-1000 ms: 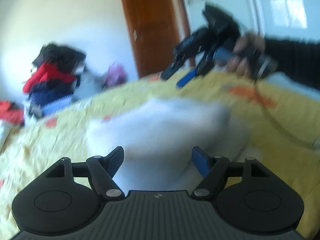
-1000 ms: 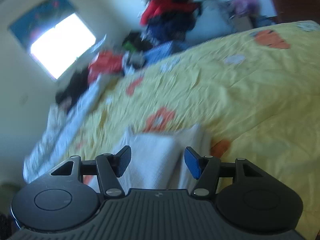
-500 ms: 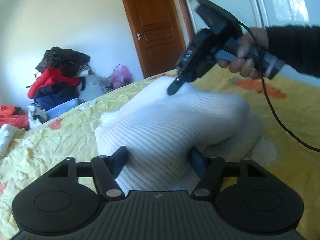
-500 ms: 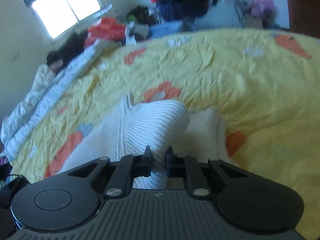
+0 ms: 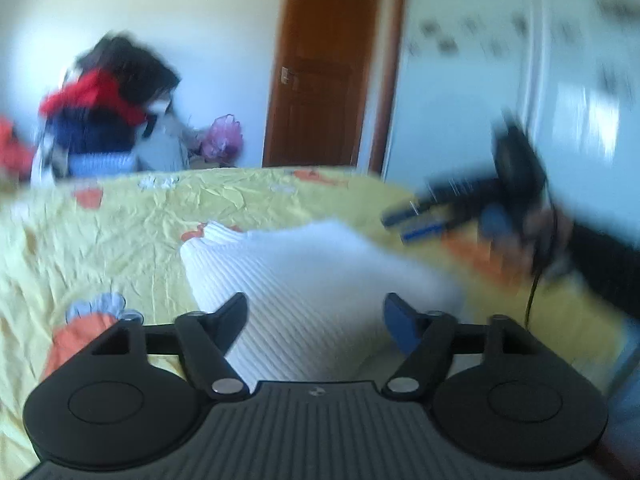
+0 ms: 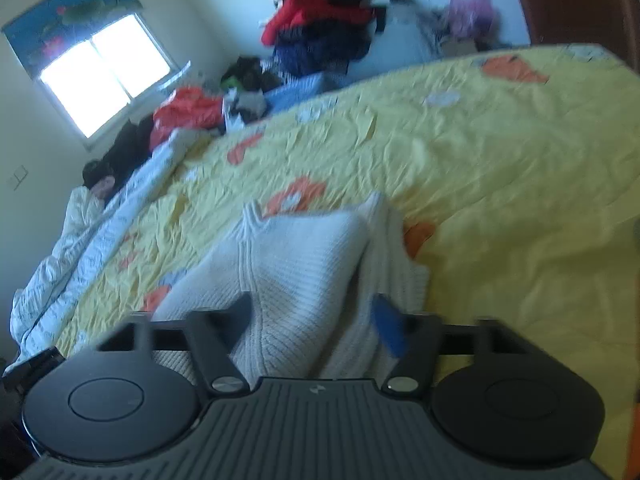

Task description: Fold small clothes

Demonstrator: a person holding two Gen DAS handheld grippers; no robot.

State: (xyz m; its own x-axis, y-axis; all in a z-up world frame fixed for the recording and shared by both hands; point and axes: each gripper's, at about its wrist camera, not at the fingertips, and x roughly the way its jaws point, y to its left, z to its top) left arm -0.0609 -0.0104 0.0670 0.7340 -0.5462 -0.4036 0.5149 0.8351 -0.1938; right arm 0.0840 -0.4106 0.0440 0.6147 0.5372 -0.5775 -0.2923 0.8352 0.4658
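Observation:
A white ribbed knit garment [image 5: 304, 276] lies folded over on the yellow bedspread [image 5: 120, 236]. It also shows in the right wrist view [image 6: 304, 260], bunched with a fold on top. My left gripper [image 5: 316, 312] is open, its fingers apart on either side of the garment's near edge. My right gripper [image 6: 316, 316] is open just above the garment, and it shows blurred in the left wrist view [image 5: 404, 222], to the right of the garment and clear of it.
A pile of red, dark and blue clothes [image 5: 100, 112] stands beyond the bed's far edge. A brown door [image 5: 324, 80] is behind. A white quilt [image 6: 84, 248] lies along the bed's left side. A window [image 6: 100, 80] is bright.
My right gripper has opened, let go of the garment fold and drawn back to the right. My left gripper has backed off and opened wider; the garment has dropped flatter onto the bed.

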